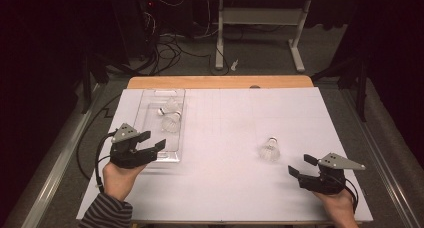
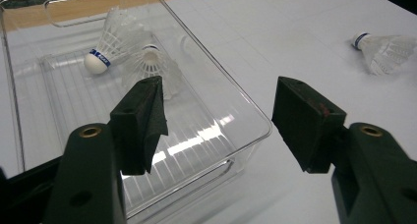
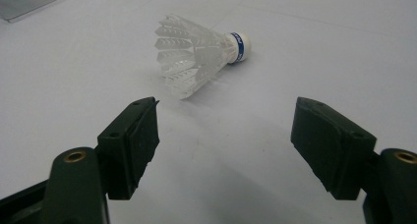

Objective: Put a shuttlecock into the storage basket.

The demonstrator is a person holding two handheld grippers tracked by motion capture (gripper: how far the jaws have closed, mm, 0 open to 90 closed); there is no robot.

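Two shuttlecocks point(image 1: 171, 116) lie in the clear tray point(image 1: 145, 104) at our left, and a third shuttlecock point(image 1: 270, 150) lies on its side on the white table point(image 1: 225, 188), near our right gripper point(image 1: 300, 166). That gripper's jaws are spread wide and hold nothing. Our left gripper point(image 1: 152, 140) hovers at the tray's near corner, jaws equally wide apart and empty.

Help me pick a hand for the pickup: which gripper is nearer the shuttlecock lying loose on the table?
Right. The right gripper sits open just beside the loose shuttlecock; the left gripper is across the table at the clear tray.
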